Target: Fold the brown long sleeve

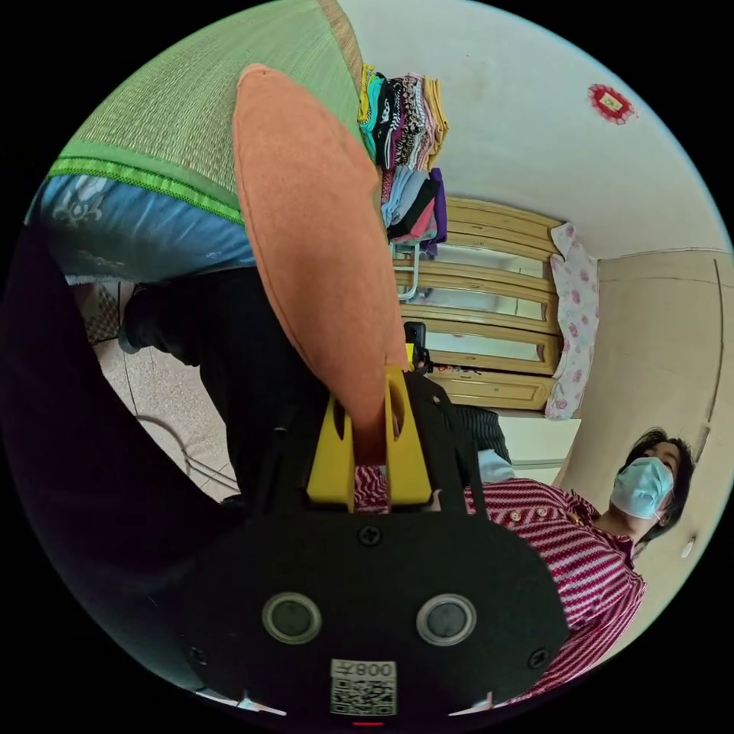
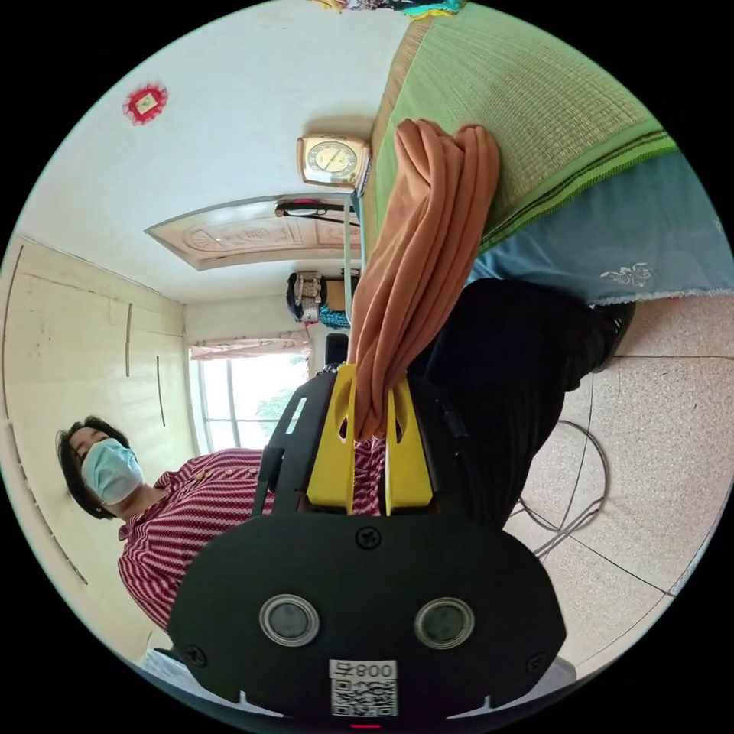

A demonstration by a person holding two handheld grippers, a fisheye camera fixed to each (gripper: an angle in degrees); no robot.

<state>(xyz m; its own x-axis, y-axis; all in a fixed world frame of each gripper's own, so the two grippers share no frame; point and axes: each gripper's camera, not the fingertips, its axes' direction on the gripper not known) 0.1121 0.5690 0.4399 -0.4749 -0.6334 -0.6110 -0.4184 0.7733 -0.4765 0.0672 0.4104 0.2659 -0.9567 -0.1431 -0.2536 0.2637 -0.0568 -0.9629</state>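
Both left gripper (image 1: 369, 428) and right gripper (image 2: 371, 428) clamp brown long sleeve (image 1: 313, 229) above green mat (image 1: 191, 115); keep it taut, lower evenly.

The long sleeve (image 1: 306, 229) runs from the mat-covered bed (image 1: 176, 115) to the left tongs (image 1: 369, 451), whose 2 jaws grip it. In the right gripper view, the right tongs (image 2: 371, 440) pinch its bunched cloth, which trails off the bed's edge. A stack of clothes (image 1: 405, 153) sits at the bed's far edge.
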